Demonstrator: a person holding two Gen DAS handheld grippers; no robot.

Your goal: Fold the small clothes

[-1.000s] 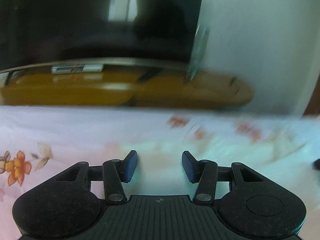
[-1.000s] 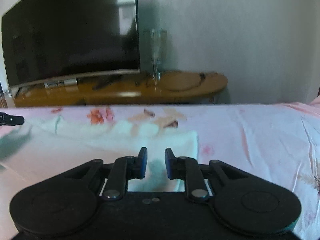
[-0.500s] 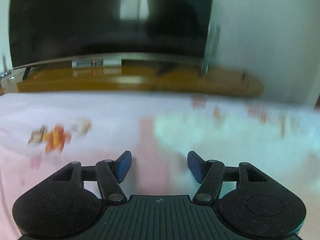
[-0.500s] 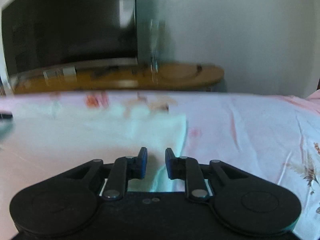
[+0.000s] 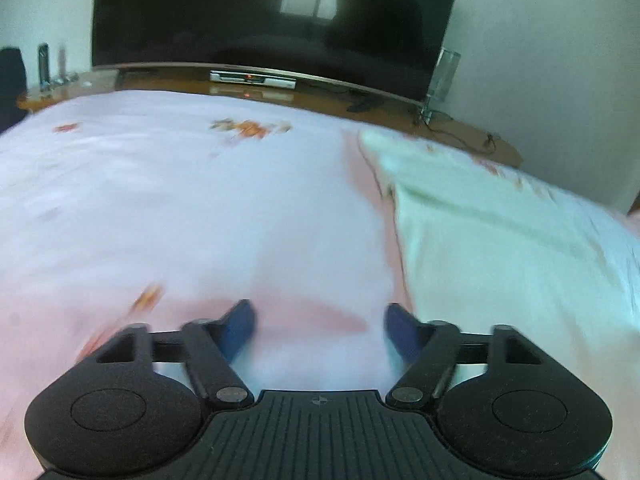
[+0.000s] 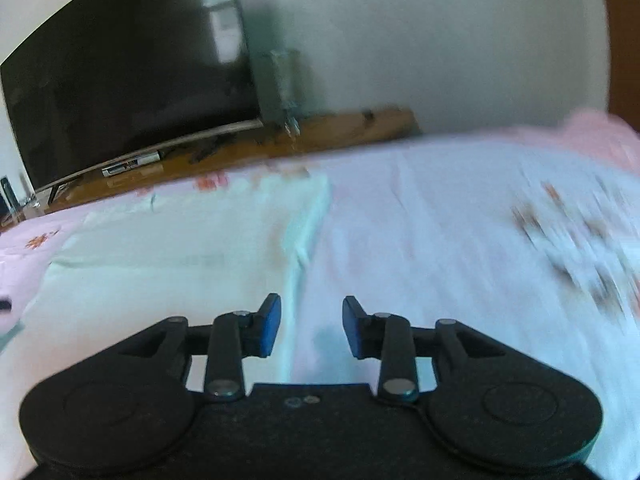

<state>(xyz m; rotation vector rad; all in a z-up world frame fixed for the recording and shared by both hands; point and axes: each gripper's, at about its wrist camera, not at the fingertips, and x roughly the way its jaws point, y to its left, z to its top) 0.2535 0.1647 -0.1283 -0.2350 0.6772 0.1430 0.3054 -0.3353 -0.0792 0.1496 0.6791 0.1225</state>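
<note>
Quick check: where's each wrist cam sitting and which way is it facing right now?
Left wrist: on the left gripper, angled down over the pink floral bedsheet; pale mint folded garment lies to its right; only its blue-padded fingers show, apart and empty.
Right wrist: on the right gripper, angled down over the garment's right edge; its fingers are opening, nothing gripped.
Shared: garment, bedsheet, black curved television, wooden stand, clear glass vase.
</note>
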